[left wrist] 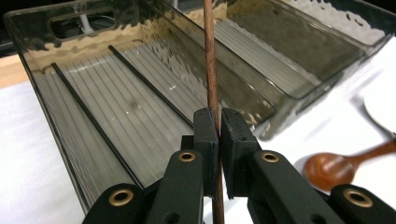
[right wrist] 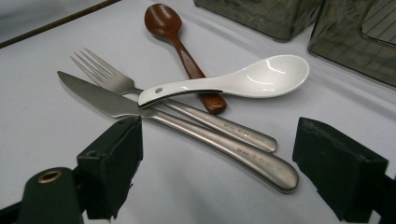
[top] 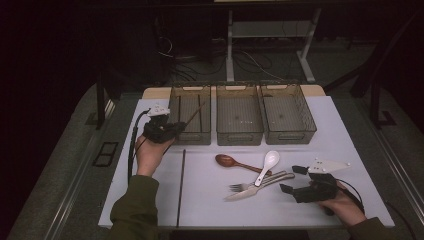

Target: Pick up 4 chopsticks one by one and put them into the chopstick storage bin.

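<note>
Left gripper (left wrist: 218, 135) pinches a brown chopstick (left wrist: 211, 65) over the left bin (top: 176, 107) at ten o'clock, right gripper (right wrist: 217, 163) gaping above the knife (right wrist: 187, 128); that thin stick could pivot and miss the bin.

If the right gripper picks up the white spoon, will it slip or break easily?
The white spoon looks glossy, probably ceramic, so it may slip between the pads and chip if dropped. It rests across the fork and knife, so lifting it could nudge them. The right gripper is open.

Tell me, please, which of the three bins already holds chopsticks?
The left bin, beside the left tool: two dark chopsticks lie inside. The middle bin and right bin look empty.
</note>
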A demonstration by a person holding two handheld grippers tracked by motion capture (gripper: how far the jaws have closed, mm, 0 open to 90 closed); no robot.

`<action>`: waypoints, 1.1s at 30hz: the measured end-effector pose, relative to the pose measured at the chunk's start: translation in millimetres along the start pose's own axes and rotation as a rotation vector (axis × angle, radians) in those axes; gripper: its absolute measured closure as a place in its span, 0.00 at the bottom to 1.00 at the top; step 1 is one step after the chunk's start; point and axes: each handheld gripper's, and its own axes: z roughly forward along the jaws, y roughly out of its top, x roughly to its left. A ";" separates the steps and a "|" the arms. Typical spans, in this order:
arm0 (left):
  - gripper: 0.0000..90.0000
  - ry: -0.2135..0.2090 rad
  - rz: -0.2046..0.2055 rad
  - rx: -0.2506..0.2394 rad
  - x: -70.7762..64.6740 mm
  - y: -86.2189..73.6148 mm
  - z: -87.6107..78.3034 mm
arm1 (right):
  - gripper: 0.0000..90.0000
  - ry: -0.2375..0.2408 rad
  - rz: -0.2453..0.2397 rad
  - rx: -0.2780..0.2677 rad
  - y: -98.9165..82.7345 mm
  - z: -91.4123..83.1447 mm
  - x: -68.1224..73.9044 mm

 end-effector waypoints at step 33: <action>0.94 0.080 0.003 -0.007 38.0 59.3 52.2 | 0.18 0.006 0.005 -0.008 -0.1 -2.1 -1.1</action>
